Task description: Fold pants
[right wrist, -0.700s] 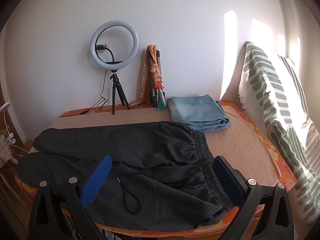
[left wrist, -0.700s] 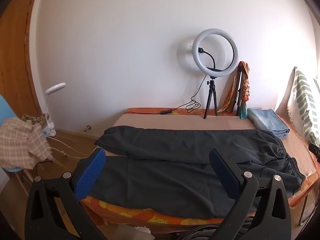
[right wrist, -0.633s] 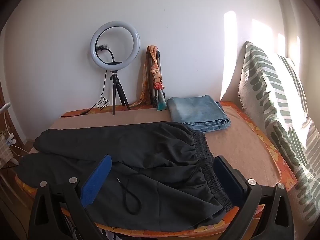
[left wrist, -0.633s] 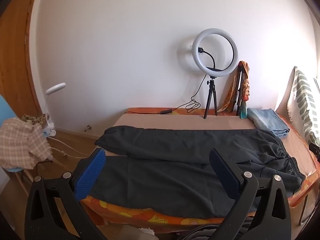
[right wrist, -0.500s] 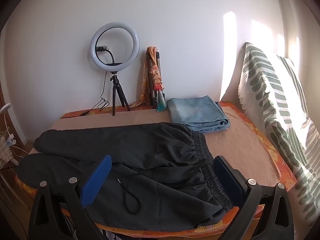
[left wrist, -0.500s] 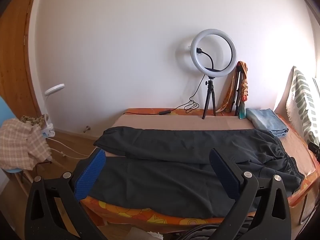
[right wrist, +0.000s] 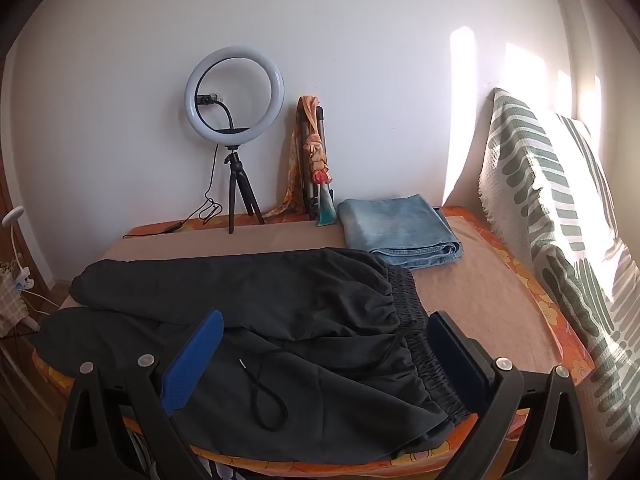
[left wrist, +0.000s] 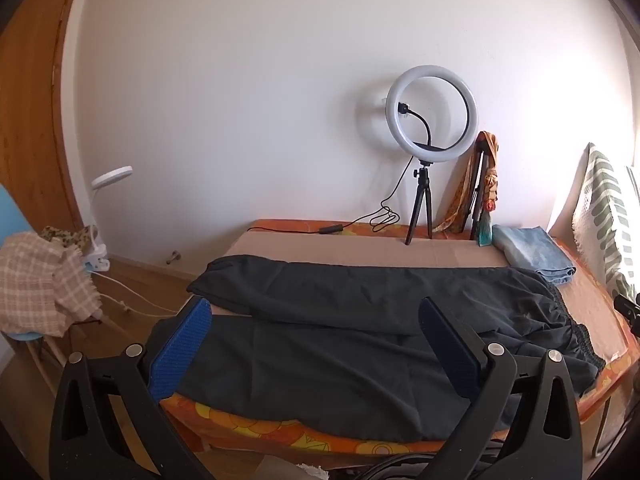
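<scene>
White wall behind, a bed pushed up against it with an orange flowery sheet (left wrist: 256,424) and a plain tan cover (right wrist: 472,292) on top. Black pants (left wrist: 360,344) are spread out across the near part of the bed, legs running off to the left with the far leg lying a bit over the near one, and the elastic waistband (right wrist: 416,332) bunched up on the right. The drawstring (right wrist: 264,392) makes a loose loop on the fabric near the front edge.

Both grippers are just hanging in front of the bed edge, tipped down a little towards it. The left gripper (left wrist: 316,340) has its blue pads spread as wide as they go, nothing between them, lined up over the leg part of the pants. The right gripper (right wrist: 324,348) is the same deal, wide apart and empty, sitting over the waistband end. Neither one touches the cloth.

Other stuff: a ring light (left wrist: 432,116) on a small tripod at the back by the wall, folded jeans (right wrist: 396,232) just beyond the waistband, and a striped green and white throw (right wrist: 560,216) propped up on the right. Off to the left there's a chair with a checked cloth (left wrist: 40,284) dumped on it and a white clip lamp (left wrist: 112,176).
</scene>
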